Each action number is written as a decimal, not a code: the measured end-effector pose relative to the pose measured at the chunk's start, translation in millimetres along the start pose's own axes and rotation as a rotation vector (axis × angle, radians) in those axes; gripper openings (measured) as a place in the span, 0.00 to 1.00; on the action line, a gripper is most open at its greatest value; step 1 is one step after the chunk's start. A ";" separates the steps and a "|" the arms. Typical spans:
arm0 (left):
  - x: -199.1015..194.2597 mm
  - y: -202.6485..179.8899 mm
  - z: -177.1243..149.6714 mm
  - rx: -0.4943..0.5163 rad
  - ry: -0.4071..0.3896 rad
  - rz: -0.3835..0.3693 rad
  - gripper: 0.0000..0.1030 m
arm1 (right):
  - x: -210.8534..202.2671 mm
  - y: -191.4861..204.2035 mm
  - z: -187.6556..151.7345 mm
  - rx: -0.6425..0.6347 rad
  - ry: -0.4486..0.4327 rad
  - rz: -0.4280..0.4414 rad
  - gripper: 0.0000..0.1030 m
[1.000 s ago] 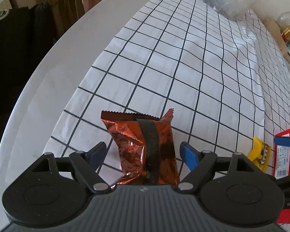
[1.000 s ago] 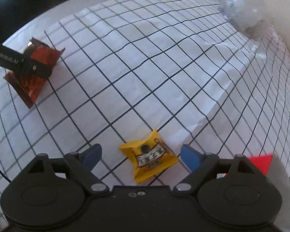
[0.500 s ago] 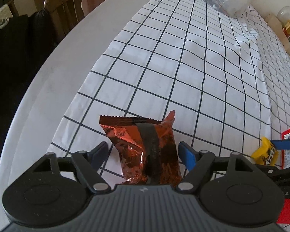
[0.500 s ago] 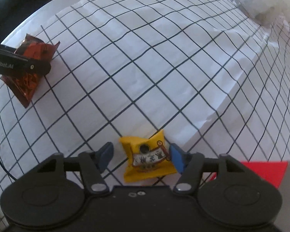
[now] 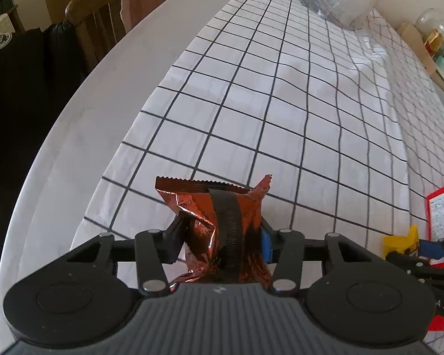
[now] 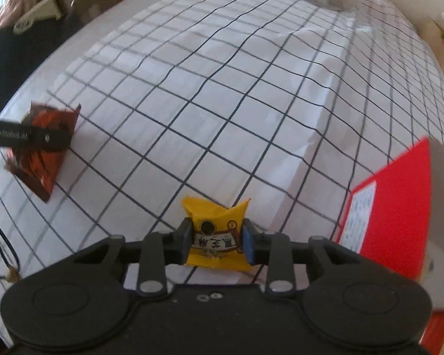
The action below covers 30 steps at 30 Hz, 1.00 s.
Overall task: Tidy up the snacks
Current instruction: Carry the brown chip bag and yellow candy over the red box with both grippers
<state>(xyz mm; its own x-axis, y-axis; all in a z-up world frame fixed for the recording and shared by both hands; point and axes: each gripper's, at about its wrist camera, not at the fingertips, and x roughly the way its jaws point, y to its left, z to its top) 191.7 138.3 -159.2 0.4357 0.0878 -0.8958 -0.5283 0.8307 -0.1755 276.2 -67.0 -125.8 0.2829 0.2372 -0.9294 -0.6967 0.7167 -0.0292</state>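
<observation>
Only the right wrist view shows the red cardboard box's (image 6: 396, 207) broad face. The left gripper's (image 5: 220, 241) jaws have just been closing and pinch the crinkled copper foil snack packet (image 5: 219, 222); the right gripper's (image 6: 217, 241) clamp the small yellow snack pouch (image 6: 217, 236), seemingly lifted. Checked cloth (image 5: 281, 94) beyond lies open; the desk's (image 5: 74, 124) rim curves left.

Both claws have just closed: left (image 5: 220, 244) on the copper packet (image 5: 222, 224), right (image 6: 217, 244) on the yellow packet (image 6: 217, 233).
</observation>
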 end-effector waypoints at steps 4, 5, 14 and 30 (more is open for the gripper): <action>-9.1 -0.1 -8.9 0.006 0.002 -0.009 0.47 | -12.6 6.1 -14.4 0.064 -0.040 0.003 0.31; -11.7 -1.1 -11.3 0.006 0.004 -0.013 0.47 | -16.0 6.4 -18.7 0.088 -0.050 0.006 0.31; -57.2 -21.9 -29.3 0.042 -0.029 -0.061 0.46 | -77.7 2.1 -59.4 0.209 -0.175 0.078 0.31; -149.5 -148.8 -57.0 0.204 -0.138 -0.197 0.47 | -185.6 -74.5 -124.3 0.302 -0.373 0.027 0.31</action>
<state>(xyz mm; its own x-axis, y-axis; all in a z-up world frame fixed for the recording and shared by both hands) 163.6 -29.8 -22.4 0.6173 -0.0233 -0.7864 -0.2728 0.9312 -0.2417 193.6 -245.9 3.1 0.5231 0.4381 -0.7311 -0.4999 0.8524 0.1531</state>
